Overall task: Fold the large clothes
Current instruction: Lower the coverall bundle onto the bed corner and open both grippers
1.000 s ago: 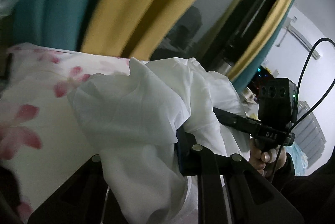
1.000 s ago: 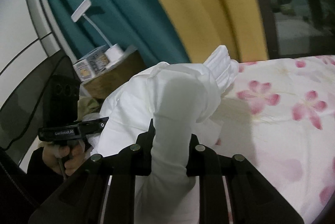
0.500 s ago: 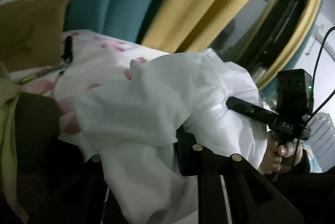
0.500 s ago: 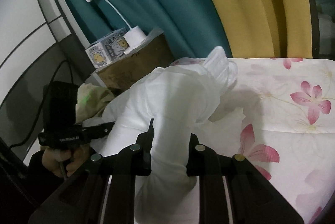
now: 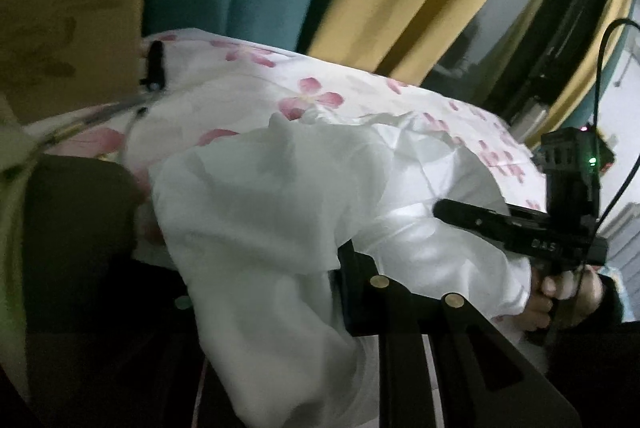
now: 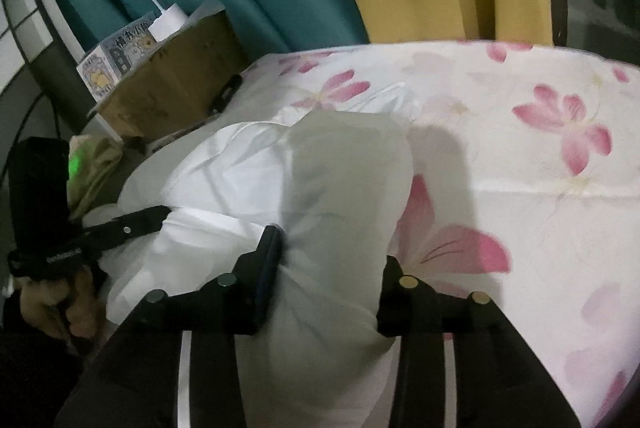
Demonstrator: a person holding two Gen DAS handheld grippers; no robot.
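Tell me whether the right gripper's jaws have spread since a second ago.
Yes. The right gripper jaws are opening: they stand wider apart around the white garment, which now bulges loosely between them over the floral bedsheet.

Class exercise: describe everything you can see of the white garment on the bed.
The white garment is thin, soft-looking fabric, bunched and creased, lying in a heap on the flowered bedsheet. The left gripper pinches one fold of it. Another fold lies between the jaws of the right gripper, which are opening. Its full shape cannot be made out.
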